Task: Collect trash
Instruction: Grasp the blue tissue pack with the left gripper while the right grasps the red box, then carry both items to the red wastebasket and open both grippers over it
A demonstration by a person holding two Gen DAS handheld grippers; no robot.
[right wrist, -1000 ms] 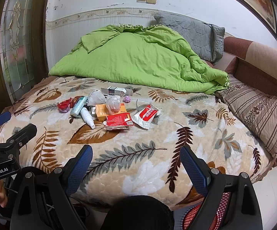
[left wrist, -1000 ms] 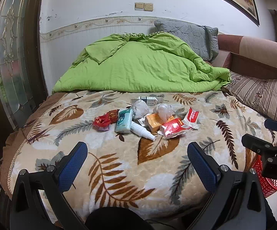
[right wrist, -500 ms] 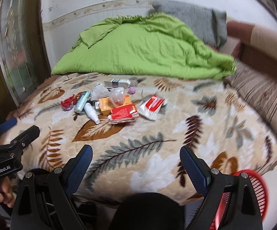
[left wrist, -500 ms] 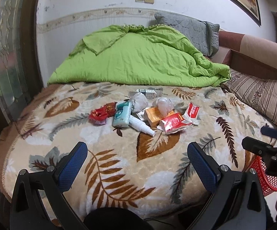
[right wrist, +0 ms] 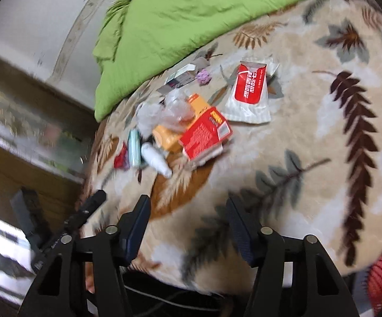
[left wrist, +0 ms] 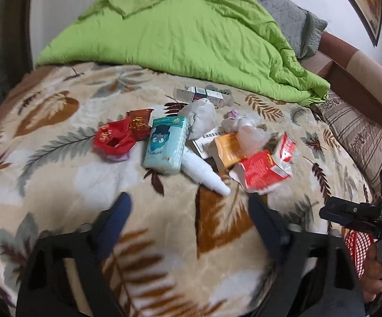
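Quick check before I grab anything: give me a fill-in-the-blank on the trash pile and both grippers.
1. The white bottle lies between the teal tissue pack and the ____ box.
2. The quilt heaped behind the trash is ____.
3. The left gripper and right gripper, jaws closing, hold ____.
4. The basket beside the bed is ____.

Answers: red; green; nothing; red
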